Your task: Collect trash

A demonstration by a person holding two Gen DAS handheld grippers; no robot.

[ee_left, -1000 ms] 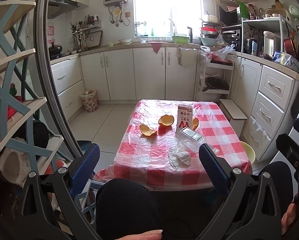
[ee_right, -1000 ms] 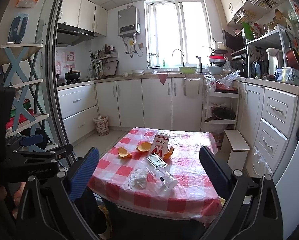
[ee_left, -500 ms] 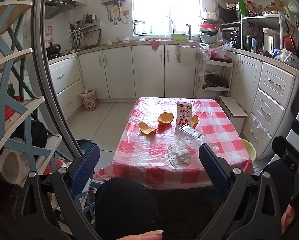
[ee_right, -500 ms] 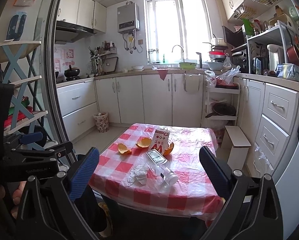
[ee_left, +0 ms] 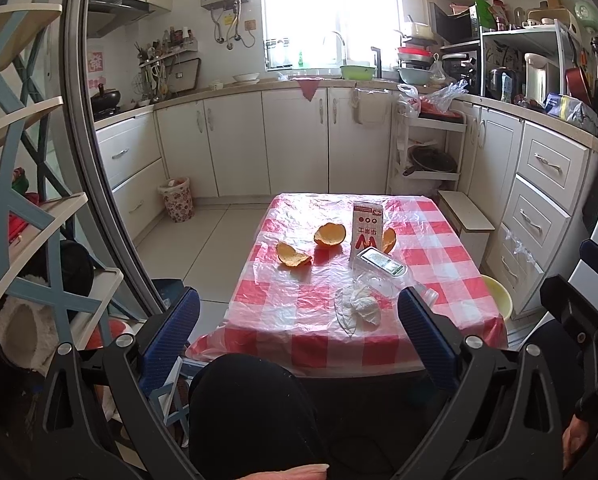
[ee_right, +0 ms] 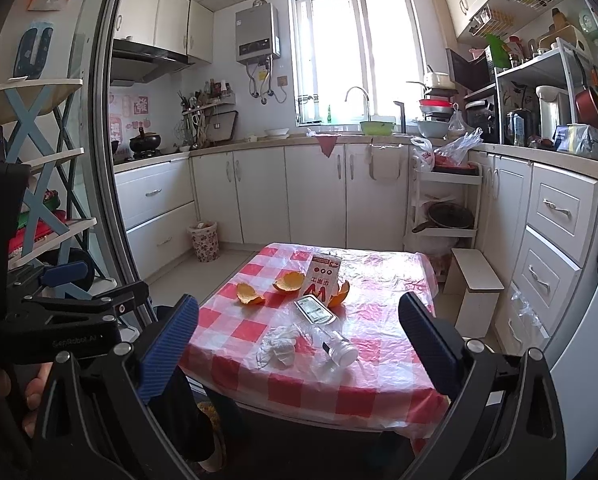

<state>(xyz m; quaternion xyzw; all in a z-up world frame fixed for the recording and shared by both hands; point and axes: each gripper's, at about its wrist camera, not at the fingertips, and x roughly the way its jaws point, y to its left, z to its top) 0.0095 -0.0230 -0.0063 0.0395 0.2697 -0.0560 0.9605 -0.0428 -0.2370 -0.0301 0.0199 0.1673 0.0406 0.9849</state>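
- both views sit a little closer to the counter (ee_left: 299, 312) than a second ago — nothing grasped.
- left claw (ee_left: 299, 320) and right claw (ee_right: 299, 324) open, empty; tissue (ee_left: 359, 306), carton (ee_left: 366, 226) untouched.

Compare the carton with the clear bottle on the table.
The carton stands upright; the bottle lies on its side. The carton is opaque white with red print; the bottle is see-through with a white cap. The carton sits farther back among the peels; the bottle lies nearer the front edge, beside the tissue. Both rest on the checked tablecloth, untouched.
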